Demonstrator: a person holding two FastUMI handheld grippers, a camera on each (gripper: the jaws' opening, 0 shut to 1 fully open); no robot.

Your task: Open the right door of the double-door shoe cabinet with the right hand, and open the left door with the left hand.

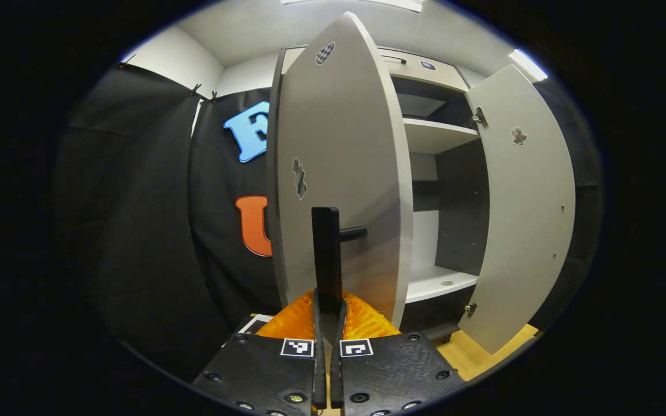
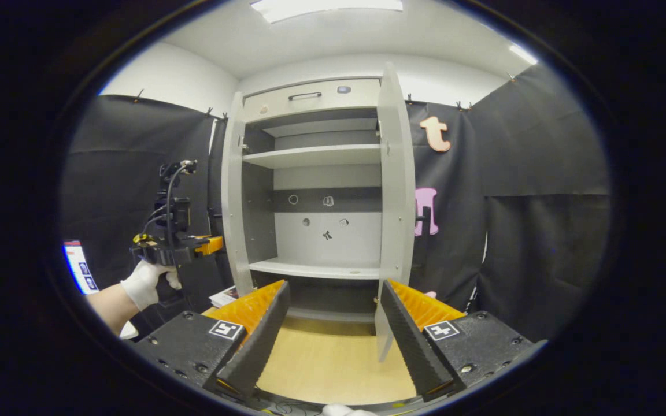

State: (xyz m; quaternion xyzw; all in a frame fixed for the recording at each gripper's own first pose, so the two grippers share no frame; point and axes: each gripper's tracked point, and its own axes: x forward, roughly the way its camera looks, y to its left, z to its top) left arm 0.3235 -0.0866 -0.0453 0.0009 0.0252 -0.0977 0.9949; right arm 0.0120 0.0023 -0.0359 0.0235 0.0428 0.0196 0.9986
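Note:
The light grey shoe cabinet (image 2: pixel 315 155) stands with both doors swung open. In the left gripper view the left door (image 1: pixel 339 173) is edge-on close in front. Its black vertical handle (image 1: pixel 326 242) runs down between the fingers of my left gripper (image 1: pixel 328 312), which is shut on it. The right door (image 1: pixel 526 202) hangs wide open farther right. In the right gripper view my right gripper (image 2: pixel 333 341) is open and holds nothing, facing the cabinet's inside between the left door (image 2: pixel 230 196) and the right door (image 2: pixel 393 190). A gloved hand (image 2: pixel 145 286) holds the left gripper (image 2: pixel 206 245) at the left door.
A drawer front with a dark handle (image 2: pixel 304 95) tops the cabinet, with bare shelves (image 2: pixel 315 268) below. Black cloth walls close in both sides. A wooden floor (image 2: pixel 333 358) lies in front. A lit screen (image 2: pixel 78 268) and some papers (image 2: pixel 226 296) sit low on the left.

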